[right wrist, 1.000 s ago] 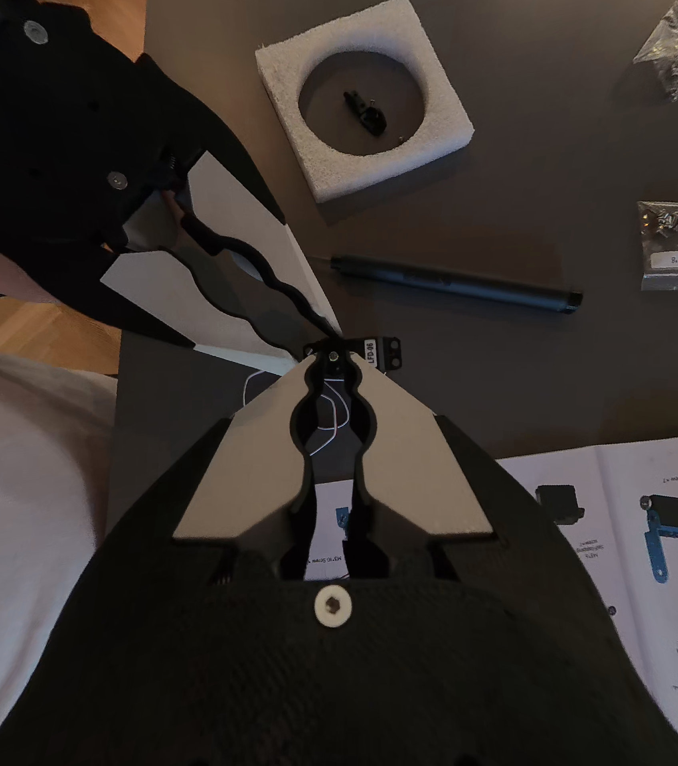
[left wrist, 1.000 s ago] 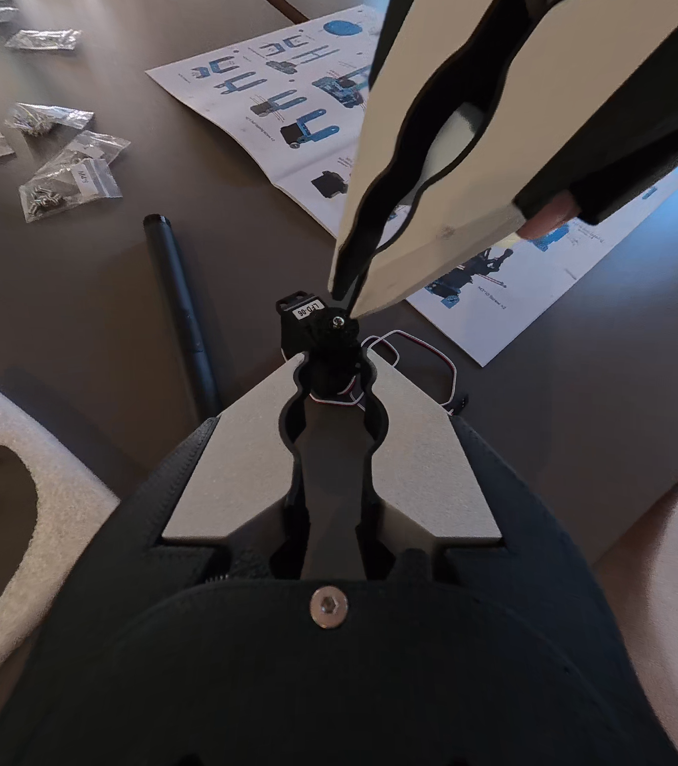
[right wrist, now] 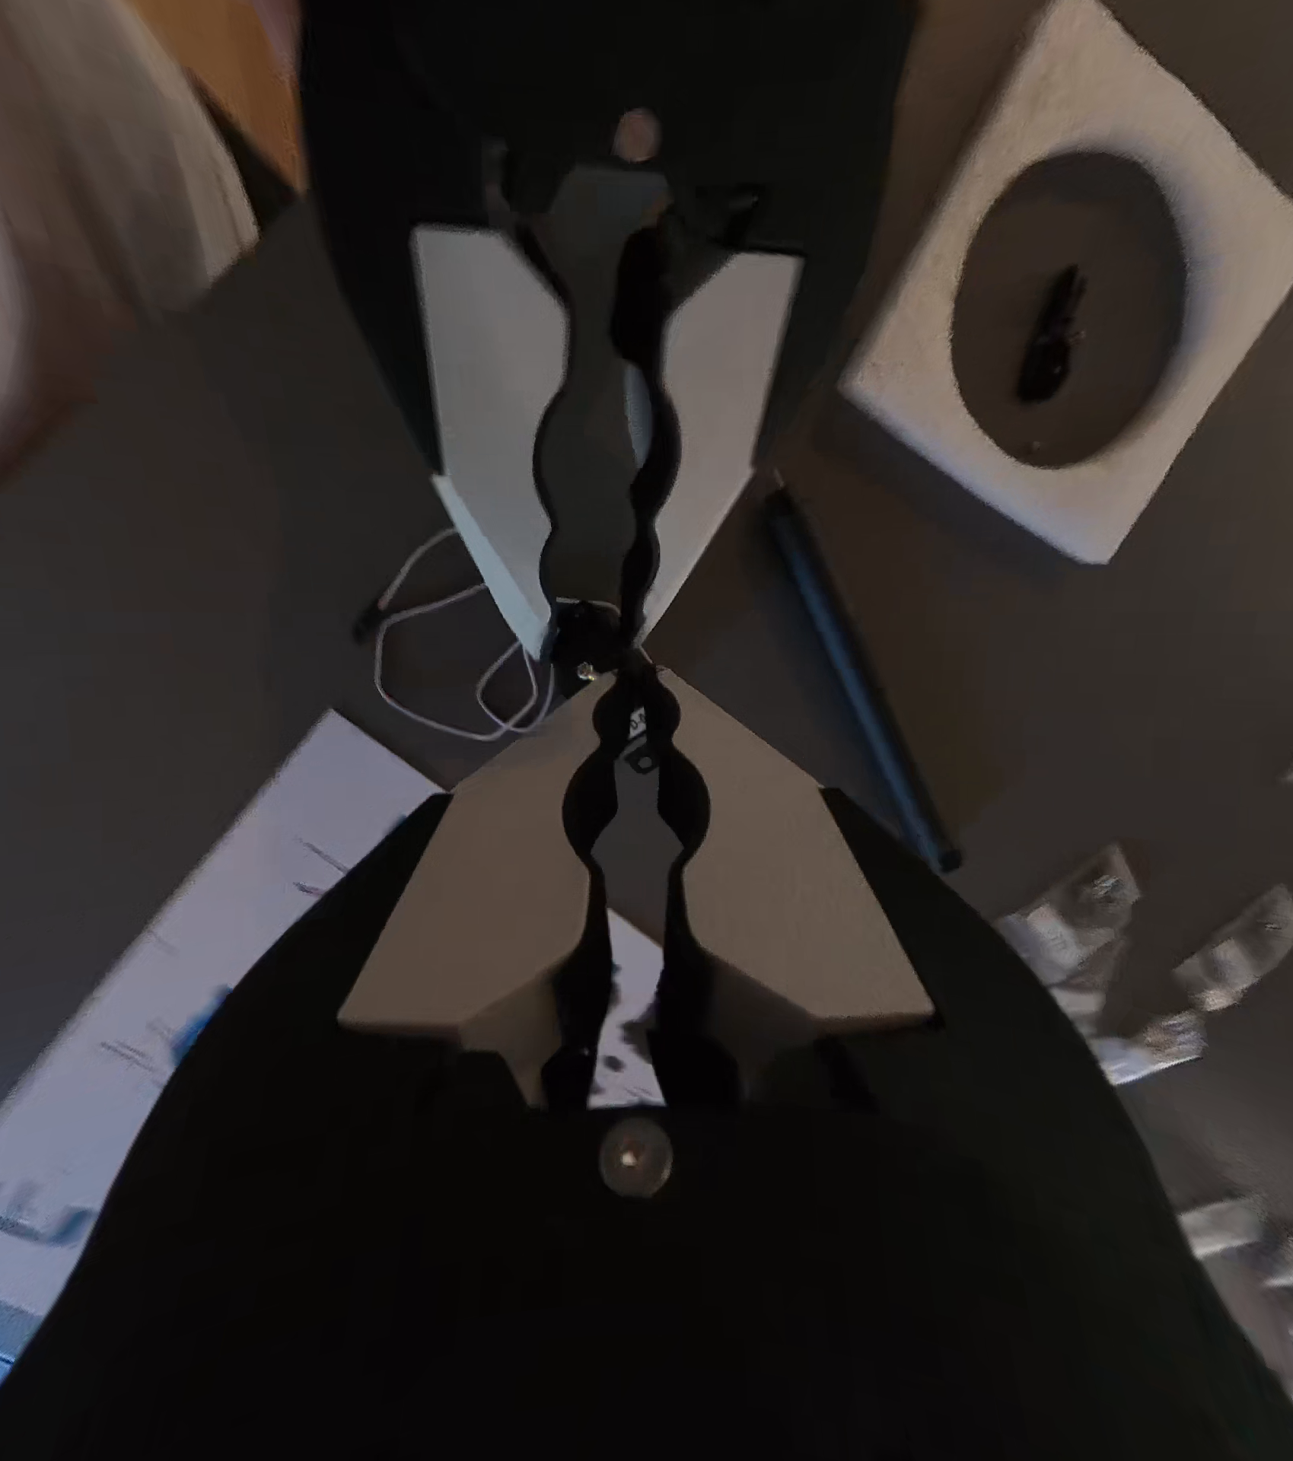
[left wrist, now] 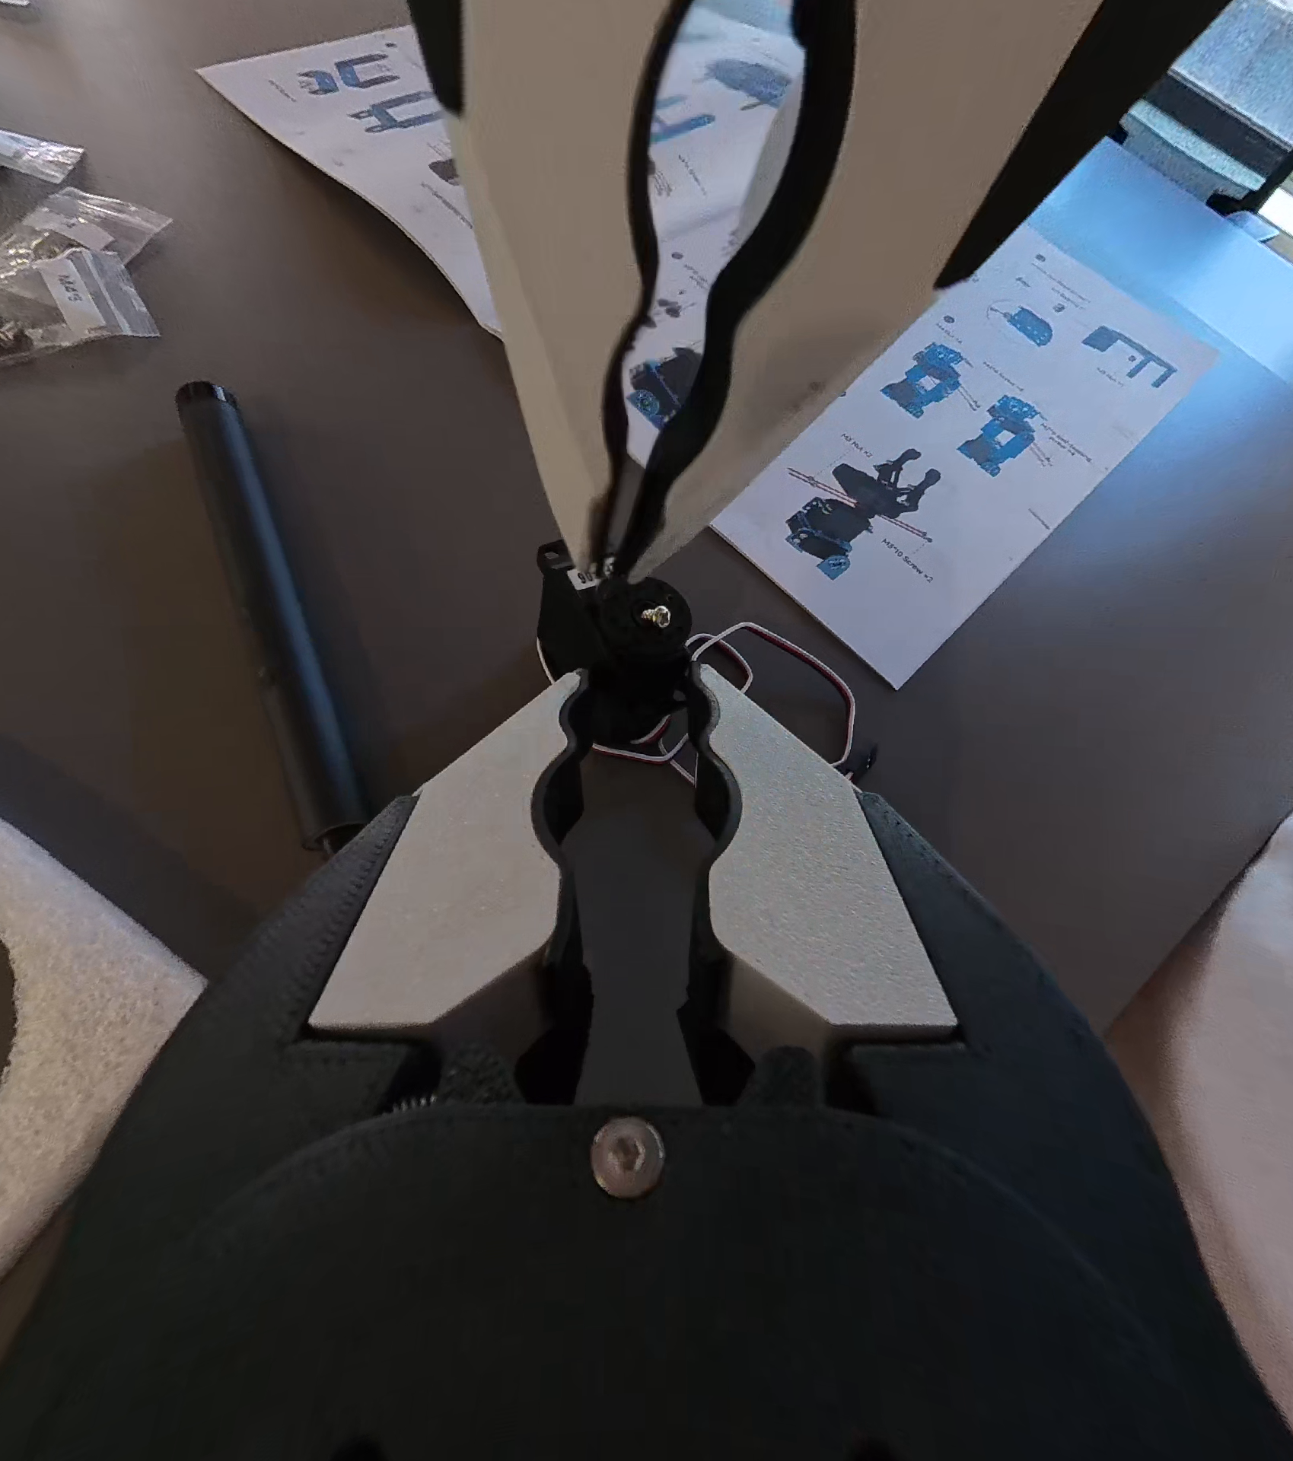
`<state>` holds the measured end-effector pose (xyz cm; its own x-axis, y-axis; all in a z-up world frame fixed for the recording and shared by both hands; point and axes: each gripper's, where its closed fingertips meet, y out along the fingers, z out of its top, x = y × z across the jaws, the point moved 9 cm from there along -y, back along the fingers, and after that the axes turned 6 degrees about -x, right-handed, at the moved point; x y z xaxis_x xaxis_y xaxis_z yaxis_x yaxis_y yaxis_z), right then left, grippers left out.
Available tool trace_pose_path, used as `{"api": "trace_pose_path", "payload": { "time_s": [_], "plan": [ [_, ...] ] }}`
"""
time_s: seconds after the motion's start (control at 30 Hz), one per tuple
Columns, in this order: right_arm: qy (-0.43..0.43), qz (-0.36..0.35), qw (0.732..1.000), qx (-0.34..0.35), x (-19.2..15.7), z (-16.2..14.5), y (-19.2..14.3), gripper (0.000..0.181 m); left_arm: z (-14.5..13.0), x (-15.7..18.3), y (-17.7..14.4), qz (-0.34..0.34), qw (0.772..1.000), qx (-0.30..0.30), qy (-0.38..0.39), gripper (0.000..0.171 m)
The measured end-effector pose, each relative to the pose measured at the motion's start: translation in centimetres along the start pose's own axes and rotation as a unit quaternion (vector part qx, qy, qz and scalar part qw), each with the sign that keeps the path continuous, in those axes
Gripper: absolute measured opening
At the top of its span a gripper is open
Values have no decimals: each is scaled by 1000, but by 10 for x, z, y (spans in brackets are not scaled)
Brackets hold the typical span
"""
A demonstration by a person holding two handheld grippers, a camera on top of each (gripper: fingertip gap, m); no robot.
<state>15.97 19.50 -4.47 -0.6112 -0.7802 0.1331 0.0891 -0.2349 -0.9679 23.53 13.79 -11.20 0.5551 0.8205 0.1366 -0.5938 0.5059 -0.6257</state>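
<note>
The left gripper (left wrist: 631, 696) is clamped on a small black servo (left wrist: 595, 624), held just above the bench (left wrist: 390, 490). The servo's round horn faces up, with a small screw (left wrist: 655, 615) standing in its centre. The right gripper (right wrist: 631, 672) comes down on the far side of the servo; its tips look pressed together right by the horn, but the right wrist view is blurred and I cannot tell whether they pinch anything.

The servo looks light and rigid, a hard plastic block that gives flat sides for a firm hold; the left gripper takes it there, low on the body, leaving the horn free. The screw is tiny and loose-looking, likely to tip or drop if nudged. The thin wire (left wrist: 785, 672) trailing from the servo loops limply over the bench on the side toward the manual (left wrist: 1022, 474) and could snag.

Beside the servo, away from the manual, lies a dark screwdriver (left wrist: 263, 601); beyond that are 3 or so clear bags of hardware (left wrist: 34, 324). A white foam block (right wrist: 1086, 277) with a round cut-out holds a small black part (right wrist: 1050, 348). Nothing lies between the servo and the 2 grippers.
</note>
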Motion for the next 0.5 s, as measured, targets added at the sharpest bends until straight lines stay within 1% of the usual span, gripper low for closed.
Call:
{"api": "trace_pose_path", "payload": {
  "time_s": [0.03, 0.07, 0.1, 0.13, 0.23, 0.33, 0.37, 0.43, 0.5],
  "plan": [
    [56, 2, 998, 11, 1, -2, -2, 4, 0, 0, 0, 1, 1000, 0, -1, 22],
    [111, 8, 994, 22, -2, -4, -3, 10, 0, 0, 0, 1, 1000, 0, -2, 22],
    [159, 3, 987, 28, -6, -8, -3, 11, 0, 1, 0, 2, 1000, 1, -2, 22],
    [204, -22, 978, 32, -10, -13, -3, 12, 0, 1, 0, 2, 1000, 2, -3, 22],
    [285, -69, 950, 106, -29, -20, -1, 14, -1, 0, 0, 1, 1000, 4, -5, 22],
    [326, -96, 930, 144, -39, -26, 9, 24, -1, 0, 0, -3, 1000, 4, -5, 22],
    [336, -103, 923, 157, -39, -28, 11, 23, -1, -1, 0, -4, 1000, 3, -6, 22],
    [350, -94, 912, 192, -40, -27, 12, 18, -1, -1, 0, -6, 1000, 3, -7, 22],
    [351, -97, 909, 202, -42, -25, 13, 14, -1, -1, 1, -6, 1000, 3, -6, 22]
  ]
}}
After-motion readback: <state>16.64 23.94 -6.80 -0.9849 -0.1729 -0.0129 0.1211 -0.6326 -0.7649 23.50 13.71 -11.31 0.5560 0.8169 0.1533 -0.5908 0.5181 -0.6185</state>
